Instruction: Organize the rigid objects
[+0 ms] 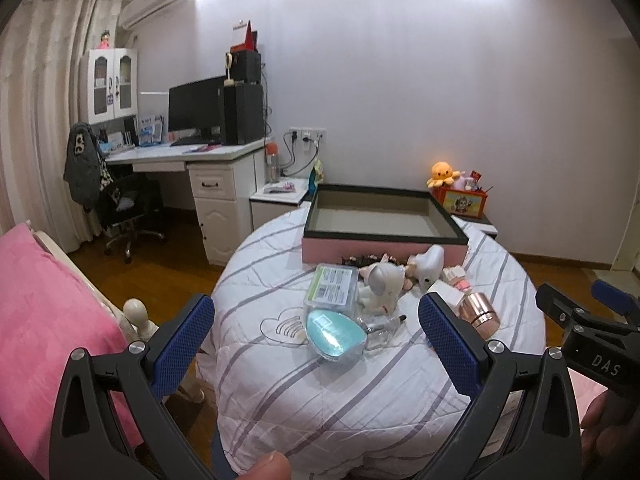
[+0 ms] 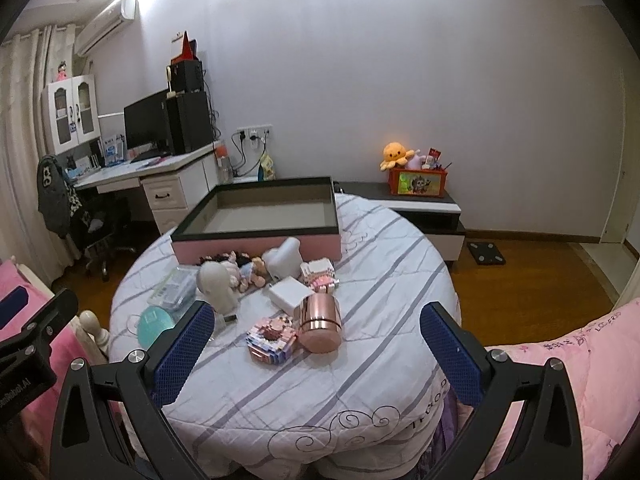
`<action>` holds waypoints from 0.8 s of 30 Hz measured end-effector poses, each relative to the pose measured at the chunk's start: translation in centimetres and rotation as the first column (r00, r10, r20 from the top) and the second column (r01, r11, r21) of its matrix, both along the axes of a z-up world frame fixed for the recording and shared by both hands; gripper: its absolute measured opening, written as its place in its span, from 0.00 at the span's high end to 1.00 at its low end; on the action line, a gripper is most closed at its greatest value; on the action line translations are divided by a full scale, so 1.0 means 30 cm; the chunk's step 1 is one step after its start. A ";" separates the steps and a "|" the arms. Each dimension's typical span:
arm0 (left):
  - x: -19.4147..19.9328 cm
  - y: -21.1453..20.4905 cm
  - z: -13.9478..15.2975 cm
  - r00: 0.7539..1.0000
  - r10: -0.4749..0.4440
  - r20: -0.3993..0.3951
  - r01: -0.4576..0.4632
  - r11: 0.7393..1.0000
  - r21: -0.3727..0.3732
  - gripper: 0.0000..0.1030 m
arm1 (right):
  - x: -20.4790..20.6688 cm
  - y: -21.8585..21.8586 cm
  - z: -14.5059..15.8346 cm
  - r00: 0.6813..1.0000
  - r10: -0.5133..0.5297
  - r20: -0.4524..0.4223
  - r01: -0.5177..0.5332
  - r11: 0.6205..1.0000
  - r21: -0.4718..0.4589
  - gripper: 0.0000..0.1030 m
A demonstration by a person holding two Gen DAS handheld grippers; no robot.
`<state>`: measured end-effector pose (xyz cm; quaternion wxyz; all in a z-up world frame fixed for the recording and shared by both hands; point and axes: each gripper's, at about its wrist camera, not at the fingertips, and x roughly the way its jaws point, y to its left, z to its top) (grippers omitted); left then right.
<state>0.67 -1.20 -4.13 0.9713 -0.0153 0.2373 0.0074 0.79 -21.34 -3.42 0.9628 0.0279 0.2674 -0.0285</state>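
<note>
Hovering over a striped quilt point(image 1: 304, 392), the left claw point(image 1: 316, 340) gaped wide and empty. Ahead lay one teal oval case point(image 1: 334, 338), one clear plastic box point(image 1: 332, 288), two white figurines and one rose-gold cylinder point(image 1: 478, 312), partly hidden. The right claw point(image 2: 318, 344), equally wide and empty, faced the cylinder point(image 2: 320, 326), one block model point(image 2: 272, 340), one white cube point(image 2: 290, 292) and one pink shallow box point(image 2: 256, 246).
</note>
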 end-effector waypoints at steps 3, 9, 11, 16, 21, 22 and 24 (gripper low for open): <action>0.042 0.003 -0.062 0.999 0.004 -0.041 -0.004 1.000 0.002 0.00 | 0.035 -0.005 -0.051 0.999 0.007 -0.041 -0.007 1.000 -0.005 0.00; 0.130 0.000 -0.201 0.989 -0.010 -0.146 0.008 1.000 -0.013 0.00 | 0.110 -0.010 -0.184 0.987 0.036 -0.156 -0.035 0.999 0.005 0.00; 0.155 0.004 -0.232 0.986 -0.005 -0.168 0.003 1.000 -0.013 0.00 | 0.132 -0.010 -0.219 0.982 0.046 -0.181 -0.045 0.999 0.011 0.00; 0.208 0.023 -0.284 0.978 0.006 -0.207 -0.013 0.999 -0.031 0.00 | 0.172 -0.023 -0.273 0.976 0.052 -0.214 -0.048 0.999 0.026 0.00; 0.260 0.029 -0.319 0.974 0.010 -0.226 -0.020 0.999 -0.038 0.00 | 0.203 -0.032 -0.281 0.977 0.051 -0.205 -0.043 0.998 0.044 0.00; 0.273 0.030 -0.327 0.973 0.011 -0.230 -0.020 0.999 -0.039 0.00 | 0.211 -0.035 -0.280 0.978 0.049 -0.202 -0.041 0.998 0.046 0.00; 0.289 0.032 -0.342 0.971 -0.003 -0.239 -0.011 0.998 -0.059 0.00 | 0.226 -0.045 -0.280 0.979 0.042 -0.200 -0.033 0.998 0.050 0.00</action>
